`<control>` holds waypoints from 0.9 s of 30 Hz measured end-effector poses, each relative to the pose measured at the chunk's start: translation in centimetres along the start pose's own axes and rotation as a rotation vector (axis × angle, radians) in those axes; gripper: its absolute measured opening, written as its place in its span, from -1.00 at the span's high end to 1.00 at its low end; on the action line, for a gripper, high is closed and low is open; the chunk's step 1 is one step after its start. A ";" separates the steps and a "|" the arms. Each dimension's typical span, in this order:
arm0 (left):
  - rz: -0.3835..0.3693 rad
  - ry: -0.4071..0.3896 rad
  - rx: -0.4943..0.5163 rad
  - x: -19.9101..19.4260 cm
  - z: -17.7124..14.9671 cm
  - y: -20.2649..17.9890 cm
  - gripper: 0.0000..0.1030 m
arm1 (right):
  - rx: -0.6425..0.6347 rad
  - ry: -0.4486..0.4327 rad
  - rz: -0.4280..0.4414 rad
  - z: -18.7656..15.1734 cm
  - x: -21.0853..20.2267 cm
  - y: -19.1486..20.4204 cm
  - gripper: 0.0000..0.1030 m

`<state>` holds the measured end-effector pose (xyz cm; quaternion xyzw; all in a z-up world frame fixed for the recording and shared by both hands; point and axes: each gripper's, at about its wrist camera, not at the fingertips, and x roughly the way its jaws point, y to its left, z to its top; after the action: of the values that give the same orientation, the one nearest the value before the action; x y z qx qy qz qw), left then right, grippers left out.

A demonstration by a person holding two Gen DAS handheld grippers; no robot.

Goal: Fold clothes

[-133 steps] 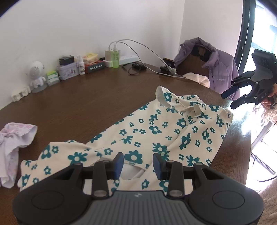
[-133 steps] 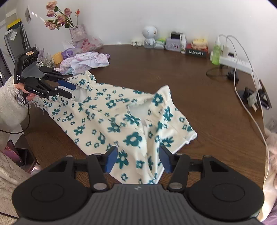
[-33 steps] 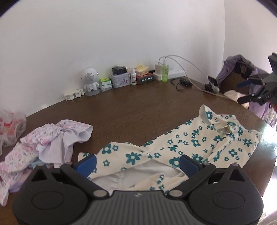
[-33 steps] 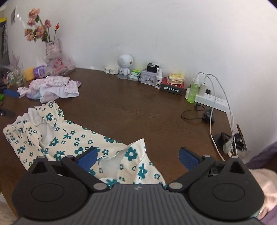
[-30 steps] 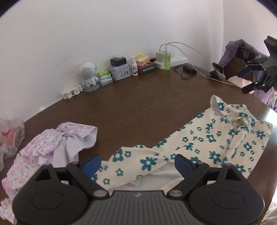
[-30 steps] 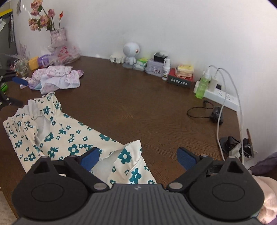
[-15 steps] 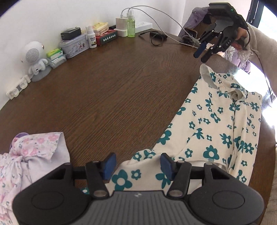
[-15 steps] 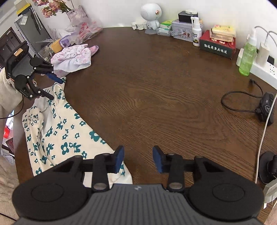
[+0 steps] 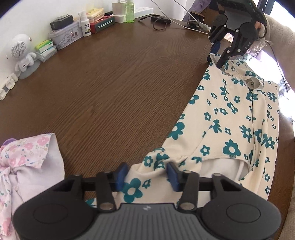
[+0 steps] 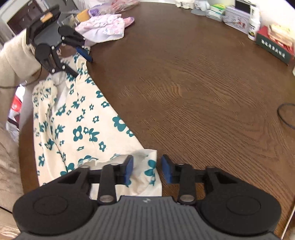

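Note:
A cream garment with teal flowers (image 9: 230,118) lies stretched along the near edge of the round brown table (image 9: 114,88). My left gripper (image 9: 146,174) is open, its blue pads on either side of a bunched corner of the garment. It also shows in the right wrist view (image 10: 81,61), at the garment's far end. My right gripper (image 10: 147,169) is open, low over the other end, with the cloth corner (image 10: 147,166) between the pads. It also shows in the left wrist view (image 9: 218,55), at the collar end.
A pink floral garment (image 9: 24,162) lies left of my left gripper; it also shows in the right wrist view (image 10: 105,27). Along the wall stand a white robot figure (image 9: 22,53), a tin (image 9: 64,38), boxes (image 9: 103,24), a green bottle (image 9: 130,13) and cables (image 9: 162,22).
Both grippers have dropped lower and closer to the garment's two ends. Their jaws, wide about a second ago, have narrowed around the cloth corners.

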<state>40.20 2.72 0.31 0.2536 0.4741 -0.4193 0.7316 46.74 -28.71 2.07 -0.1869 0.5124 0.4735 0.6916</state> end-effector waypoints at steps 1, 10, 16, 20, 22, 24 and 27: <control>0.018 -0.010 0.014 -0.1 -0.1 -0.7 0.82 | -0.022 0.004 -0.031 0.0 0.1 0.7 0.84; 0.409 -0.214 0.245 -5.5 -3.1 -10.5 0.87 | -0.247 -0.162 -0.381 -2.4 -4.4 10.4 0.94; 0.631 -0.271 0.426 -5.7 -8.8 -20.4 0.87 | -0.512 -0.164 -0.615 -8.8 -3.3 20.9 0.94; 0.586 -0.242 0.372 -4.5 -11.0 -21.9 0.83 | -0.473 -0.139 -0.591 -12.2 -0.8 22.9 0.94; 0.566 -0.234 0.336 -4.4 -11.7 -22.2 0.70 | -0.422 -0.144 -0.570 -13.2 -0.4 23.3 0.94; 0.545 -0.227 0.301 -4.2 -12.4 -22.5 0.52 | -0.379 -0.156 -0.546 -13.6 -0.6 23.4 0.90; 0.523 -0.269 0.240 -5.8 -12.8 -22.1 0.12 | -0.298 -0.211 -0.497 -13.9 -1.8 23.5 0.74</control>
<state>14.04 3.22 0.72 0.3937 0.2391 -0.2994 0.8356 19.45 -28.53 3.33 -0.3557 0.3012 0.3764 0.8007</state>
